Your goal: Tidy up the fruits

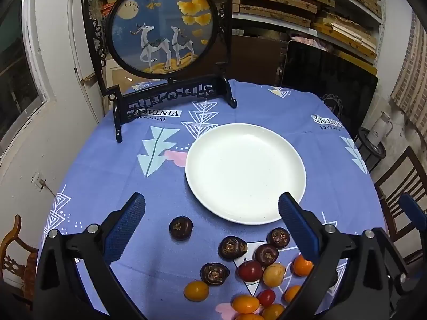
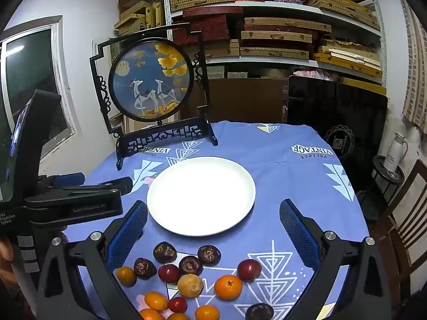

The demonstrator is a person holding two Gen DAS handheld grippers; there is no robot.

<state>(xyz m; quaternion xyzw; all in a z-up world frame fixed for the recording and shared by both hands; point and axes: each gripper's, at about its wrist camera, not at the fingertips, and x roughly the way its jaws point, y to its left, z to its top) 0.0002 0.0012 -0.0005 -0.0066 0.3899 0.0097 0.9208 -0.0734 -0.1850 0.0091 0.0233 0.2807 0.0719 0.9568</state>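
Both claws are wide apart and grip nothing. The left gripper (image 1: 212, 213) hangs above the blue tablecloth (image 1: 106, 186), its blue pads (image 1: 125, 226) straddling the near rim of the white plate (image 1: 245, 172) and one lone water chestnut (image 1: 181, 228). The right gripper (image 2: 213, 224) hovers over the fruit pile, jaws spread to either side of the plate's near edge (image 2: 200, 229).

The plate has no fruit on it. All fruit lies loose on the cloth, on the near side of the plate.

Count from the right wrist view, as far as the frame edge allows:
- water chestnuts, dark brown: 5. Four are clustered (image 2: 164, 252) just below the plate; one more sits at the bottom edge (image 2: 259, 311), partly cut off.
- dark red round fruits: 2 (image 2: 168, 273), (image 2: 249, 270).
- small red tomato: 1 (image 2: 177, 304).
- tan loquat: 1 (image 2: 190, 284).
- mandarin: 1 (image 2: 228, 287), touching nothing.
- small orange-yellow kumquat types: about 5 (image 2: 155, 300); some are cropped at the bottom, so the exact count is unclear.

The left wrist view shows five chestnuts too, one set apart to the left.

A round deer screen (image 1: 162, 24) on a black stand sits at the far end of the table. Behind it is shelving with stacked boxes (image 2: 277, 37). A white kettle (image 2: 395, 152) stands off to the right.
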